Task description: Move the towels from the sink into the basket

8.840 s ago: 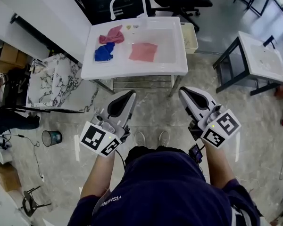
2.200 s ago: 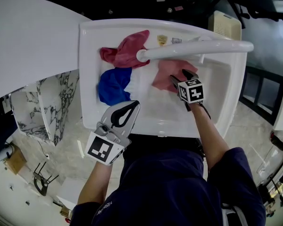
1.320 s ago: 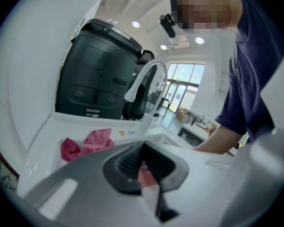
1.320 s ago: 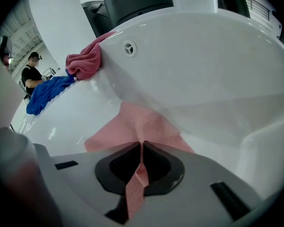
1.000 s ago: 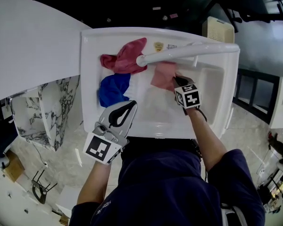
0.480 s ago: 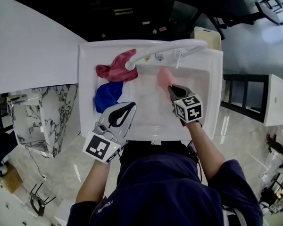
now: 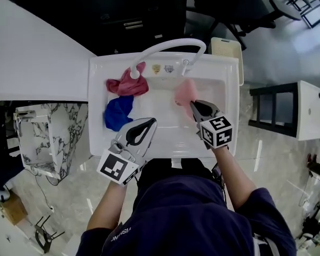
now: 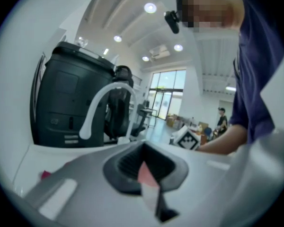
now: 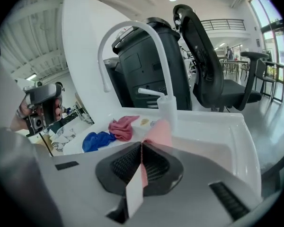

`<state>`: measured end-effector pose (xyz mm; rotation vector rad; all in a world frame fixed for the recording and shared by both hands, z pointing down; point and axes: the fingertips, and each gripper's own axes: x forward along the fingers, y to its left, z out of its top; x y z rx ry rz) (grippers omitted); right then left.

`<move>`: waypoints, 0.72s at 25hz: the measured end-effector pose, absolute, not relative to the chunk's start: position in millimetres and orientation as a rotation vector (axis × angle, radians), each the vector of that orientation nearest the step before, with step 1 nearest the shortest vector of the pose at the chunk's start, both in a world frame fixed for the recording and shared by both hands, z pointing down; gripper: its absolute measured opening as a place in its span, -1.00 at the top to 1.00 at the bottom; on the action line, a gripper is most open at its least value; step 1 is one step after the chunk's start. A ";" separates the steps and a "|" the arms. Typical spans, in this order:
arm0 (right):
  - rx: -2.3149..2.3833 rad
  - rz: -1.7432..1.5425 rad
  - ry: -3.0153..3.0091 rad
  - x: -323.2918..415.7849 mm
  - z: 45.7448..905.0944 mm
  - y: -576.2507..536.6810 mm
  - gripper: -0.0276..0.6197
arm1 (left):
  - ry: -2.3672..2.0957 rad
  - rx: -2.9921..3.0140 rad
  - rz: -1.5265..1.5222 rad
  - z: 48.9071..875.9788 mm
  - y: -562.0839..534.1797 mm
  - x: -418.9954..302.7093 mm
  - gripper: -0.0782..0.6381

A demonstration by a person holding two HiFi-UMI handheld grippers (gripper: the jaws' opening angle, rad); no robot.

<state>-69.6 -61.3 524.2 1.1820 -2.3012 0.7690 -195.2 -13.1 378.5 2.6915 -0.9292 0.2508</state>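
Note:
My right gripper (image 7: 194,105) is shut on a light pink towel (image 7: 184,92), which hangs from its tips above the white sink (image 7: 97,137). The same pink towel (image 9: 159,130) bunches just beyond the closed jaws of that gripper (image 9: 142,149) in the right gripper view. A dark pink towel (image 7: 127,84) and a blue towel (image 7: 118,112) lie on the sink's left ledge. My left gripper (image 7: 149,124) hovers over the sink's near edge, close to the blue towel, shut and holding nothing. A cream basket (image 7: 226,47) stands beyond the sink's far right corner.
A white curved faucet (image 7: 166,45) arches over the back of the sink, close to the held towel. A black cabinet (image 9: 149,65) and an office chair (image 9: 206,60) stand behind. A dark-framed side table (image 7: 285,110) is at the right, a marble-patterned panel (image 7: 48,137) at the left.
The right gripper has risen and drawn back toward me, lifting the pink towel off the basin floor. The left gripper has come up a little. The head view has pulled back from the sink.

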 end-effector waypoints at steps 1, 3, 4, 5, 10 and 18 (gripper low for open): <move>1.189 0.765 -2.312 -65.6 518.6 -58.6 0.88 | -0.929 2.697 0.250 376.2 -10.7 -190.7 0.77; 1.198 0.758 -2.334 -57.8 508.2 -52.1 0.88 | -0.929 2.705 0.251 372.3 -5.2 -181.5 0.77; 1.202 0.754 -2.345 -53.8 503.2 -48.6 0.88 | -0.929 2.709 0.253 370.5 -2.3 -176.7 0.77; 1.205 0.750 -2.355 -49.6 498.2 -45.4 0.88 | -0.928 2.714 0.253 368.3 0.2 -171.4 0.77; 1.212 0.714 -2.410 -25.1 470.5 -32.2 0.88 | -0.933 2.745 0.247 353.8 11.1 -141.4 0.77; 1.203 0.660 -2.495 14.6 435.0 -11.2 0.88 | -0.960 2.777 0.252 335.5 30.4 -96.4 0.77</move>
